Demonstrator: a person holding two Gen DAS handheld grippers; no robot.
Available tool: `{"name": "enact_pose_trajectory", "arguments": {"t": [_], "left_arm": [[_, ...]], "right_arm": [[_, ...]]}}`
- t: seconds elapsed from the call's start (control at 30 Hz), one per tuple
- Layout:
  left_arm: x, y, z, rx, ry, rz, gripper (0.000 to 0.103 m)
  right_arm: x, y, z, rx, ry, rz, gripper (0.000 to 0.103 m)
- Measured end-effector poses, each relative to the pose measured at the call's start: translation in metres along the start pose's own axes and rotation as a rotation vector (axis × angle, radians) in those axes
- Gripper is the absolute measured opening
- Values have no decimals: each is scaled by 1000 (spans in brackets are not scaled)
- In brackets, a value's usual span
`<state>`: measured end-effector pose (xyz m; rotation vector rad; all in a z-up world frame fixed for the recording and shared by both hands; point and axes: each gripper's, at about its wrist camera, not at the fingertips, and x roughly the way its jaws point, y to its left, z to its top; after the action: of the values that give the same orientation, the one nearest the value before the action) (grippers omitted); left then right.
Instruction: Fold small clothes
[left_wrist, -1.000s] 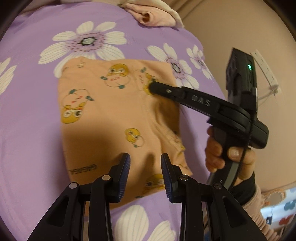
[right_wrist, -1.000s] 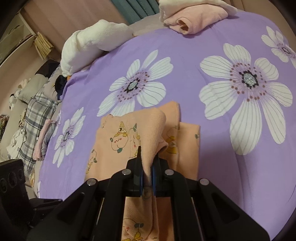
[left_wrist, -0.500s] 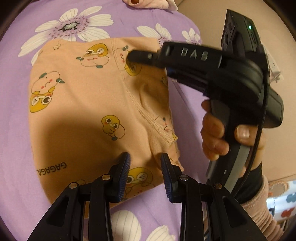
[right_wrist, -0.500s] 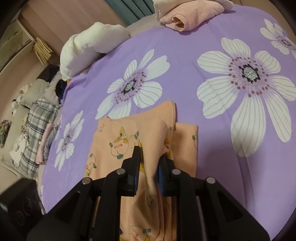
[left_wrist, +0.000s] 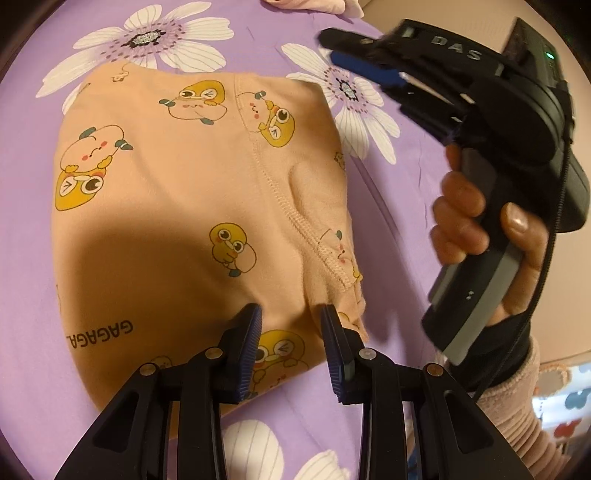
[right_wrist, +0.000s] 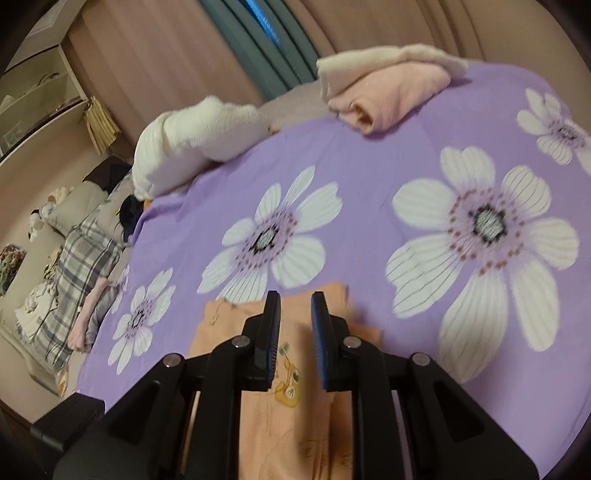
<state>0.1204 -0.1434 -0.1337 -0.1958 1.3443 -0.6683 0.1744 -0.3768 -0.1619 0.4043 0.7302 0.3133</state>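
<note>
Peach garment (left_wrist: 192, 206) printed with yellow cartoon ducklings, folded into a compact block, lying flat on purple bedsheet (left_wrist: 22, 206) with large white daisies; stitched seam running along the block's right part, lettering "GAGAGA" near its left near corner

Left tool (left_wrist: 291, 332) low over the garment's near edge, fingers spread, nothing between them; blue ribbed pads facing each other above the duckling print at the hem

Right tool (left_wrist: 354, 62) raised off to the right of the garment, above the sheet, clear of the cloth; fingers parted with blue pad showing, slightly motion-blurred; gripped by right hand (left_wrist: 476, 229) in pale pink sleeve with dark cuff

From the right wrist view: right tool (right_wrist: 295, 317) with fingers spread and empty, hovering over the far end of the peach garment (right_wrist: 284, 413), which stretches lengthwise beneath the fingers toward the camera

Farther up the bedsheet (right_wrist: 369, 155): rolled pink and cream towels (right_wrist: 388, 92) at the far edge, white fluffy bundle (right_wrist: 192, 136) to the left, plaid cloth (right_wrist: 70, 280) heaped beside the bed, teal curtain (right_wrist: 258, 40) behind
</note>
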Motion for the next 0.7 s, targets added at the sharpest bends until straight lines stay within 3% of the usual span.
{"name": "enact_pose_trajectory", "arguments": {"t": [0.2,0.37,0.5,0.7], "left_arm": [[-4,-4,-4,1,-18,-15,31],[-32,-3,-6,9,-107,-55,31],[-52,15,2,-46,-197,-3,31],[-50,41,15,-128,-246,64,31]], "right_arm": [[-25,9,-7,-83,-38,-60,18],[-38,18,-27,-152,-4,-104,18],[-45,27,-47,-185,29,-110,18],[-44,42,-75,-233,84,-75,18]]}}
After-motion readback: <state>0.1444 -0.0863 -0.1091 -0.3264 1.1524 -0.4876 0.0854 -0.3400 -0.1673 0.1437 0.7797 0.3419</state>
